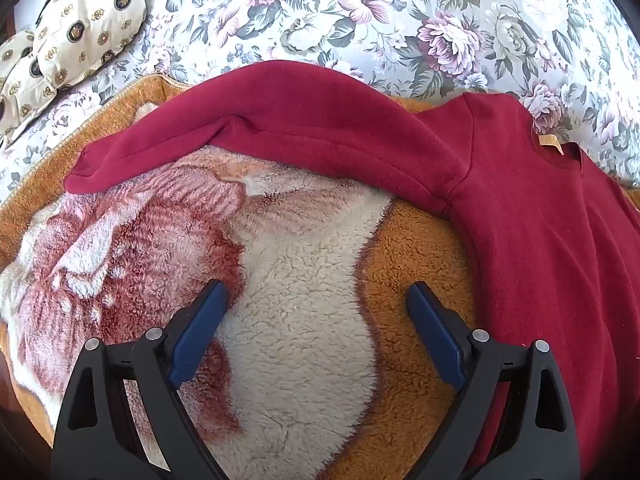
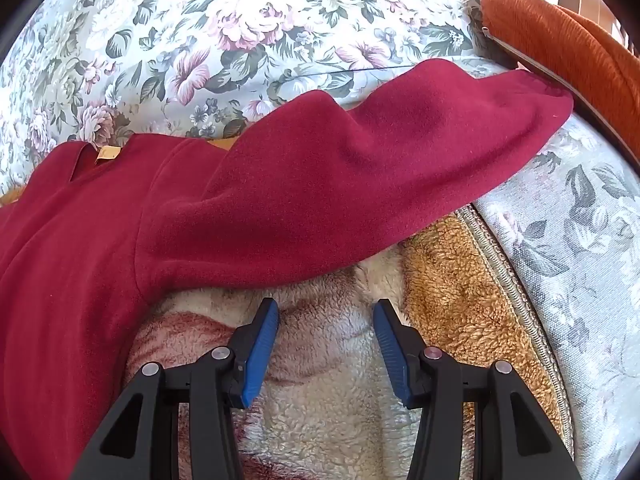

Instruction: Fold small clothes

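Thick dark-red fleece sweater (image 1: 540, 240) is lying unfolded on the plush blanket (image 1: 304, 300); I'm hovering both left gripper (image 1: 316, 300) and right gripper (image 2: 326, 312) released, holding nothing (fleece may bunch, or blanket pile get pinched).

Floral bedspread (image 1: 400, 20), plush orange blanket (image 1: 420, 280), patterned pillows (image 1: 88, 16), possibly daylight

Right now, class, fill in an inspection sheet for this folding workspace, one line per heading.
Surface: fleece blanket over a floral bedspread.
Job's things: red sweater spread flat, both sleeves out, unfolded.
Clutter: patterned cushions; orange cushion.
Grippers: left gripper and right gripper open, empty, over the blanket.
Cables: a thin dark line on the bedspread, cannot tell what.
Surroundings: nothing seen.
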Motion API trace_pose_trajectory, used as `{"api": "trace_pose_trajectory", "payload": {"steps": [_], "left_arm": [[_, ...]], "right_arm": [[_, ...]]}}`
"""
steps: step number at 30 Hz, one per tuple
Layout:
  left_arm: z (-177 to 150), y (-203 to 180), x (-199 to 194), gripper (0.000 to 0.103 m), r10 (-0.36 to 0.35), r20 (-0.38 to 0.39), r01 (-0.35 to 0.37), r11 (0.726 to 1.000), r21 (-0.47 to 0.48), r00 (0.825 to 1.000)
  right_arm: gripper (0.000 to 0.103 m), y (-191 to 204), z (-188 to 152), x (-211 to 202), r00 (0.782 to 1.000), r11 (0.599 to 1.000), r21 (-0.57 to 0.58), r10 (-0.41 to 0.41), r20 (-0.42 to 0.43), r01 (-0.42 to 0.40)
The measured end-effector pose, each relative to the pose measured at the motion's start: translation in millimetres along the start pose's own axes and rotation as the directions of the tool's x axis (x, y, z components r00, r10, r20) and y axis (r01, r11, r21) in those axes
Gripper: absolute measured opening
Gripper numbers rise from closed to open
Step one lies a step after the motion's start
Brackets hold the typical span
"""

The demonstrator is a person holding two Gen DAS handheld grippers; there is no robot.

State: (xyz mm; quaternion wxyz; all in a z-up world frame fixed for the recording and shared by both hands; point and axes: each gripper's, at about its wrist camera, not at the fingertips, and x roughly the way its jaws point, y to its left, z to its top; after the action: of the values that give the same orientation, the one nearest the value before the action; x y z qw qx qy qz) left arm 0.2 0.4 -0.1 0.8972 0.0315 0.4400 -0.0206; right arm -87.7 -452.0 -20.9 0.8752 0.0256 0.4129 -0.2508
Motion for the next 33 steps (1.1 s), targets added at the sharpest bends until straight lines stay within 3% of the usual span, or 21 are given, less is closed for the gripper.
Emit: {"api": "trace_pose_trajectory", "payload": {"steps": [2,3,7,12,16,21,33], "left_arm": [[0.0,-0.2,-0.1,0.092,0.003,-0.004,-0.003,1.0,0.003,1.0],[-0.2,0.0,-0.8,0.092,0.003,-0.006,-0.003,1.0,0.005,1.0],[0.3,-4.0,-7.3,0.092,-0.004,-0.012,0.004,0.999,0.039,1.0],[-5.4,-11.0,-36.8,0.092,-0.031,0.049,0.025,0.994,0.104,0.998],[-11.8,-18.7,-72.3,0.092,-0.103,0.099,0.088,0.985,0.15,0.99],[-16.9,-32.6,-107.8,0.092,-0.178,0.116,0.154,0.969,0.191,0.977],[-26.8,-28.3,-138.3,0.092,-0.163,0.159,0.139,0.978,0.155,0.974]], "right_arm": [[0.048,1.9,0.3,-0.1,1.0,1.0,0.0,0.0,-0.001,0.0],[0.048,-1.9,-0.1,-0.4,0.999,0.999,0.032,0.037,0.007,-0.038],[0.048,5.2,-1.7,-4.7,1.0,1.0,-0.011,-0.008,0.006,0.008],[0.048,2.1,-11.3,-47.8,0.997,0.996,0.044,0.072,0.002,-0.072],[0.048,14.9,-25.6,-97.8,0.992,0.993,0.041,0.11,0.057,-0.112],[0.048,34.1,-41.0,-126.1,0.978,0.978,0.033,0.206,0.042,-0.207],[0.048,69.2,-57.6,-161.8,0.964,0.964,0.03,0.265,0.036,-0.266]]}}
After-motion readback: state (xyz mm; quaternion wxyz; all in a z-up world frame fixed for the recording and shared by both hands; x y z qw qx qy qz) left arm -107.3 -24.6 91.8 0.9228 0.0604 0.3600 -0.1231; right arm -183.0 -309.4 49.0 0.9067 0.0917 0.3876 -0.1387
